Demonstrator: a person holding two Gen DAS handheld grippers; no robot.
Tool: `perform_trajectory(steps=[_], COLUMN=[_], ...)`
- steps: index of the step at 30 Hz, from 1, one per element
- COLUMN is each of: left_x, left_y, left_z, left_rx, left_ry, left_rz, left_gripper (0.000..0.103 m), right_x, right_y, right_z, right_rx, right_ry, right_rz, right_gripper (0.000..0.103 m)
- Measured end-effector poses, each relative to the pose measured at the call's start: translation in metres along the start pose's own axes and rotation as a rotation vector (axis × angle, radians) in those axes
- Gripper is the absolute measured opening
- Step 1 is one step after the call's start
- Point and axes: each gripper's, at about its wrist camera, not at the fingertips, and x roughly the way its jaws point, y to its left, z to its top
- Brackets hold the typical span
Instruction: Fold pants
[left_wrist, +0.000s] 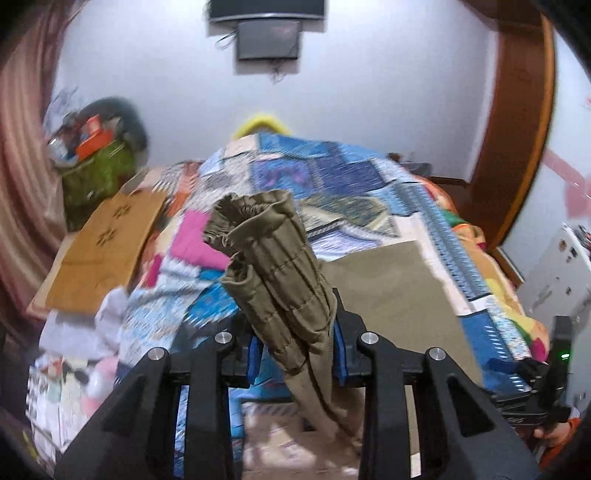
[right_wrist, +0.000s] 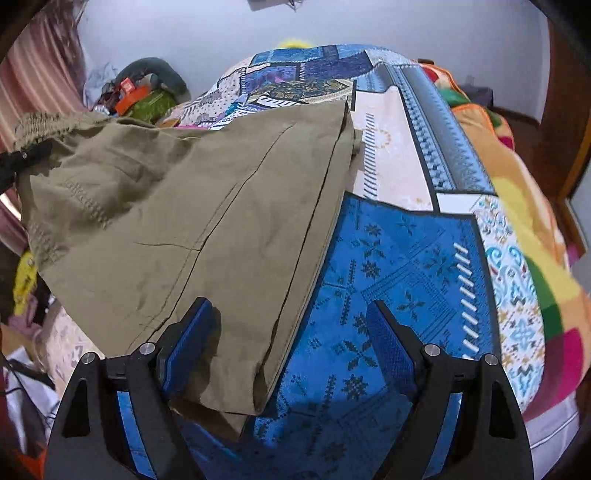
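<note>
Left wrist view: left gripper (left_wrist: 297, 332) pinches the olive-khaki cotton pants (left_wrist: 273, 266) by the bunched waistband above the blue patchwork quilt (left_wrist: 332, 166); right gripper (right_wrist: 291, 347) sits spread wide.

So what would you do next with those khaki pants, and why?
Probably shut the right gripper on the pants edge lying between its open fingers. The left gripper already clamps the bunched waistband and lifts it off the patchwork bedspread, so the other side needs holding before folding.
</note>
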Motion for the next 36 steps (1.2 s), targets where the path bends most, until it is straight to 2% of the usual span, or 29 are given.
perform_trajectory(steps=[7,14,19,21,24,26,28,30,33,36], left_x=[0.006,0.042,0.073,0.080,0.076,0.073,0.068,0.059,0.044,0.039], left_y=[-0.069,-0.118,-0.139,-0.147,-0.154,-0.159,-0.158,-0.158,-0.152,-0.133], left_z=[0.012,-0.003,-0.026,-0.032,-0.040,-0.042,-0.042,-0.040,-0.032,-0.018], left_rx=[0.144,0.176,0.198,0.218,0.260,0.274,0.259,0.263,0.275,0.246], left_ry=[0.002,0.142,0.283,0.317,0.316,0.315,0.319,0.302,0.244,0.205], left_rz=[-0.126,-0.267,-0.314,-0.320,-0.304,-0.322,-0.380,-0.405,-0.374,-0.336], left_gripper=[0.027,0.027,0.027,0.027,0.028,0.041,0.054,0.059,0.064,0.074], right_x=[0.000,-0.003,-0.011,-0.016,-0.024,-0.029,-0.033,-0.037,-0.042,-0.048], right_y=[-0.002,-0.002,-0.007,-0.012,-0.021,-0.028,-0.032,-0.034,-0.032,-0.026], right_z=[-0.002,-0.007,-0.011,-0.013,-0.017,-0.018,-0.018,-0.017,-0.014,-0.007], right_rx=[0.021,0.014,0.026,0.040,0.065,0.086,0.102,0.108,0.106,0.085], right_ry=[-0.018,-0.032,-0.046,-0.050,-0.062,-0.070,-0.079,-0.091,-0.110,-0.128], right_rz=[0.025,0.030,0.010,0.003,-0.019,-0.027,-0.038,-0.049,-0.058,-0.044], right_gripper=[0.082,0.082,0.083,0.083,0.083,0.083,0.083,0.083,0.083,0.083])
